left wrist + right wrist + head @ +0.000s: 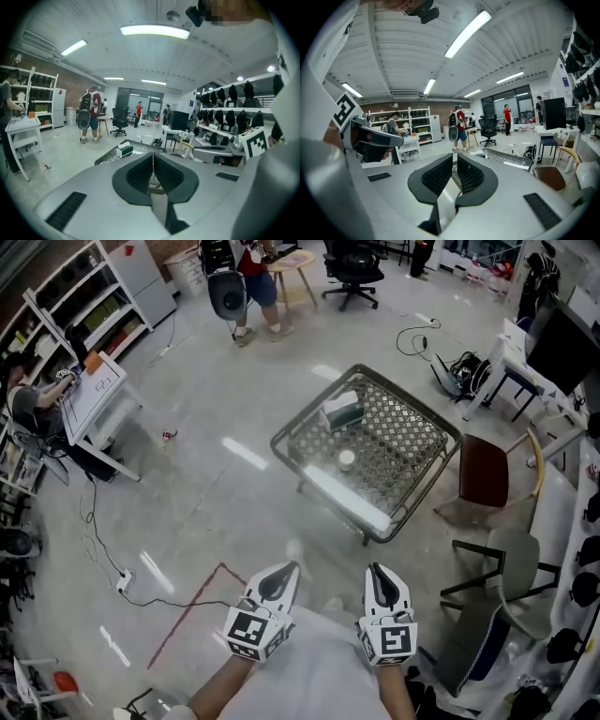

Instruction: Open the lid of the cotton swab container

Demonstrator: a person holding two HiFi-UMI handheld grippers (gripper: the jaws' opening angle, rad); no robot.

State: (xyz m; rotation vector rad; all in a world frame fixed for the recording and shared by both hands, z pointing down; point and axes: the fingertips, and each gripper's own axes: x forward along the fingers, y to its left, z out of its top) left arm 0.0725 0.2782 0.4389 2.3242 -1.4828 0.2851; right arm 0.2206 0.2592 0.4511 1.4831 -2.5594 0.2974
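I judge this to be the approach step: nothing of the task has been touched yet. In the head view the left gripper (282, 574) and the right gripper (379, 576) sit side by side at the bottom centre of the frame, both well apart from the table (405, 442), which stands right of centre in the upper half.

Each gripper's own view shows its jaws brought together with nothing between them, so both are empty.

The cotton swab container (347, 460) is the small white round thing on the mesh top, towards the table's near edge, with its lid on as far as I can tell at this size. A green and white tissue box (341, 412) lies just above it in the frame, near it but apart. The left gripper view shows the same box (124, 149) on the table past the jaw tips; I cannot pick out the container there.

Next I would need to bring both grippers up to the table's near edge and open the jaws. My plan is for one gripper to steady the container's body while the other takes the lid. How the lid comes off I cannot tell from here, so a closer look should come first.
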